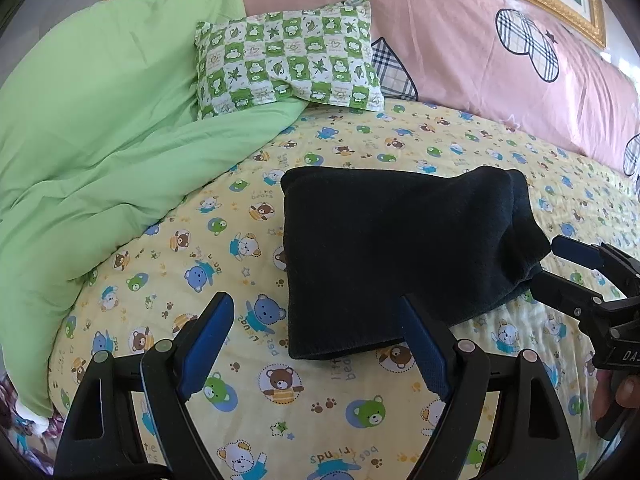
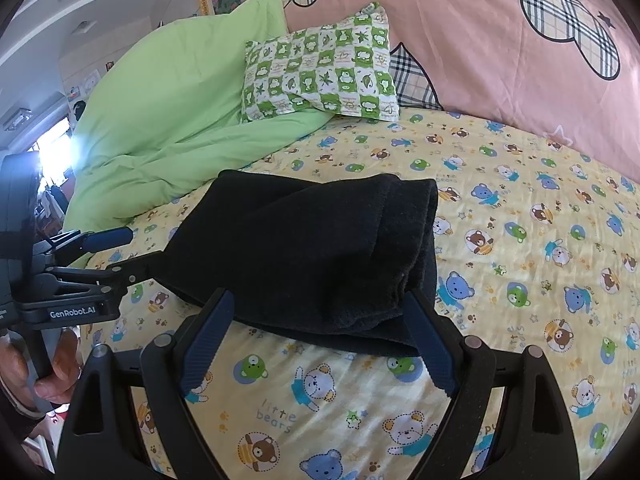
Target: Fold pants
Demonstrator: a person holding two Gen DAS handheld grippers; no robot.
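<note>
Your folded black pants [image 1: 400, 252] lie on the bed [image 1: 360, 400], long axis seemingly left-right; left hand-held gripper [image 1: 320, 344] gapes empty; right hand-held gripper [image 2: 320, 340] likewise wide, holding nothing.

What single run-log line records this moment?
step: fold done | black pants folded on bear-print sheet | left gripper open | right gripper open | neither gripping

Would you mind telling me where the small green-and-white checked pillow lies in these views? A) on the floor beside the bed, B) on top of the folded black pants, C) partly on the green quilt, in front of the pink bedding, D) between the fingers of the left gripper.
C: the checked pillow rests partly on the green quilt in front of the pink bedding, well behind the folded black pants.
</note>
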